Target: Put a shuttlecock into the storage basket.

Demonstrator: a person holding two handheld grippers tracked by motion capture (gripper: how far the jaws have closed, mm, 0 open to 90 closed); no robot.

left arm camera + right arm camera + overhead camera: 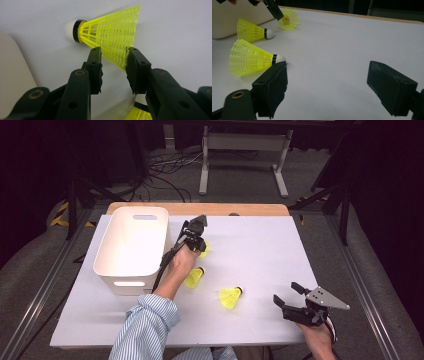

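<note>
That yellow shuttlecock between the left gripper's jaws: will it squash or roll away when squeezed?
The shuttlecock probably gives a little: its skirt is thin open mesh, so the jaws may dent it. It looks very light, so a nudge could slide it on the smooth table. Lying on its side, the cone would likely roll in a curve around its cork.

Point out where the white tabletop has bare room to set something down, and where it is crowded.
Free: the table from the nearest shuttlecock to the right edge, beyond the right gripper; also the front strip before the white bin. Crowded: beside the bin, where the left gripper straddles a shuttlecock near a third.
</note>
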